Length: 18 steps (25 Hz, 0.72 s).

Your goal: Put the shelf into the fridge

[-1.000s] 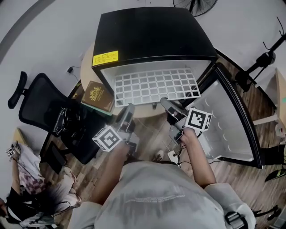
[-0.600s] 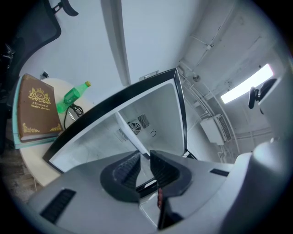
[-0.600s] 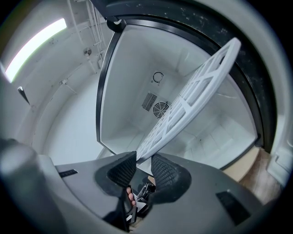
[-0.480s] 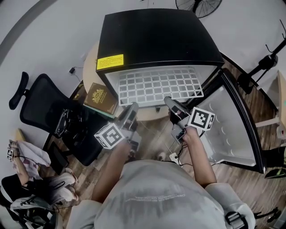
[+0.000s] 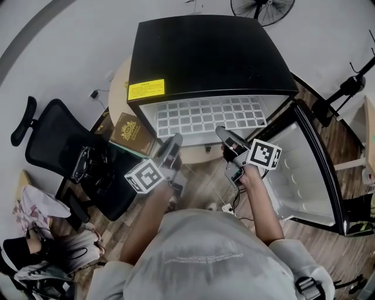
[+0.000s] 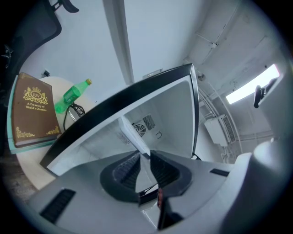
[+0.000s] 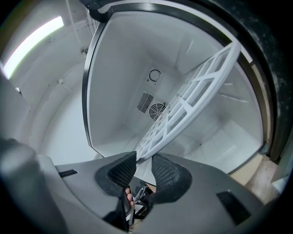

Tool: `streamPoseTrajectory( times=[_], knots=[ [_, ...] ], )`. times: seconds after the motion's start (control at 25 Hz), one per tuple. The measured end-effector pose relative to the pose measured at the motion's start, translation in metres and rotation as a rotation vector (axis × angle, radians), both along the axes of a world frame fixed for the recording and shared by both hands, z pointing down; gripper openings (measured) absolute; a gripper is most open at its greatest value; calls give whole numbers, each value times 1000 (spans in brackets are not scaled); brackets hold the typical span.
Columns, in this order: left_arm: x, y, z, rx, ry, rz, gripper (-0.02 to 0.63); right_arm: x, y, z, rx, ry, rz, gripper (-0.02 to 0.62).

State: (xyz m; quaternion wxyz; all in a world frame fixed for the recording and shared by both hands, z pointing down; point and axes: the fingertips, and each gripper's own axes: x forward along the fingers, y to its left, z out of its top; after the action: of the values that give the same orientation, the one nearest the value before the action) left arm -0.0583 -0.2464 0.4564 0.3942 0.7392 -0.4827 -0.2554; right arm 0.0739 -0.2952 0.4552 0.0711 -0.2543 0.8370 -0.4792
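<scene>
A white grid shelf (image 5: 205,115) lies flat, most of it inside the open black fridge (image 5: 205,53), its near edge sticking out. My left gripper (image 5: 174,140) is shut on the shelf's near left edge (image 6: 133,139). My right gripper (image 5: 222,134) is shut on the near right edge. In the right gripper view the shelf (image 7: 187,104) runs from my jaws into the white interior toward the fan vent (image 7: 156,110) on the back wall.
The fridge door (image 5: 299,170) stands open at the right. A brown book (image 5: 130,130), a green bottle (image 6: 71,94) and a cable lie on the round table (image 5: 120,88) left of the fridge. A black office chair (image 5: 61,146) stands at the left. A fan (image 5: 266,9) is behind.
The shelf has slid deeper into the fridge with both grippers following it forward. Less of the grid shows outside the opening than a second ago.
</scene>
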Motion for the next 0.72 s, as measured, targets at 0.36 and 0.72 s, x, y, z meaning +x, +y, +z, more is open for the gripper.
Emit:
streamPoseTrajectory(
  times=[0.36,0.72],
  knots=[
    [-6,-22,0,-26,-6,-34,74,-8,-22,1,5,-1,-7,112],
    [-9,-37,1,-35,13,-40,74,-11,-36,4,-8,3,4,112]
  ],
)
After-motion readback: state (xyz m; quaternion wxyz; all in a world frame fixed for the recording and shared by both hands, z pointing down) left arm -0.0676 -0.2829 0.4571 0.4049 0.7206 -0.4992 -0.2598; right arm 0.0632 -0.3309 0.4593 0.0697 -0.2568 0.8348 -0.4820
